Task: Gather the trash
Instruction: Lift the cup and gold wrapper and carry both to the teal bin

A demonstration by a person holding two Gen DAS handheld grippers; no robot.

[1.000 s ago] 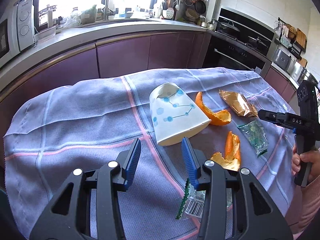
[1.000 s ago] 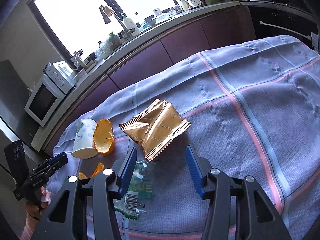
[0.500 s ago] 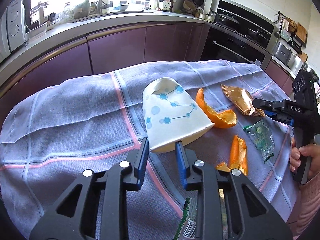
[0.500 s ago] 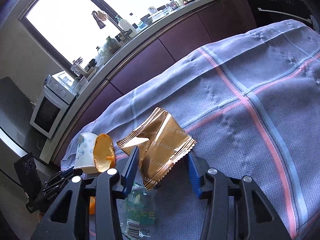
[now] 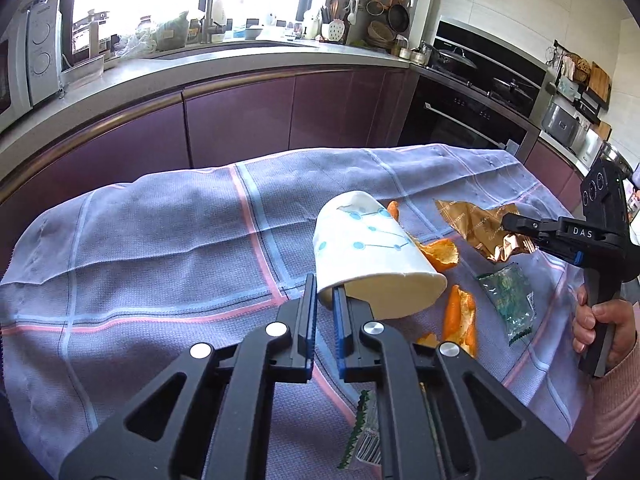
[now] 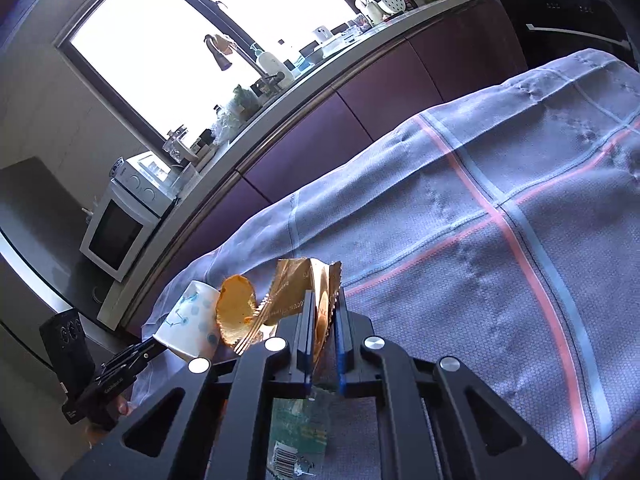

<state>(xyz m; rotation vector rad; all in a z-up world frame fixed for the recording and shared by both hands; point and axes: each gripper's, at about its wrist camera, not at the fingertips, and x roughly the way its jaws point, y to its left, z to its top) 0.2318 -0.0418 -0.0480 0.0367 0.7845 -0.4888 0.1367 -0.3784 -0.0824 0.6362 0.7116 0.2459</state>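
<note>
A white paper cup (image 5: 370, 250) with blue dots lies tipped on the checked cloth, and my left gripper (image 5: 324, 294) is shut on its rim. My right gripper (image 6: 323, 300) is shut on a crumpled gold foil wrapper (image 6: 296, 292), which bends up between the pads. The left wrist view shows that gripper (image 5: 510, 222) pinching the gold foil wrapper (image 5: 476, 226) at the right. Orange peels (image 5: 440, 254) (image 5: 460, 318) lie beside the cup. A green packet (image 5: 510, 298) rests near them. In the right wrist view the paper cup (image 6: 188, 324) and an orange peel (image 6: 236, 310) sit to the left.
A lilac cloth (image 5: 160, 248) with pink and blue stripes covers the table. Another green packet with a barcode (image 5: 366, 440) lies under my left gripper. A person's hand (image 5: 600, 328) holds the right gripper's handle. Purple kitchen cabinets (image 5: 240, 120) and a worktop run behind.
Both grippers went from open to shut. The left closed on the cup's rim; the right moved up to the gold wrapper and closed on it, crumpling and lifting its edge.
</note>
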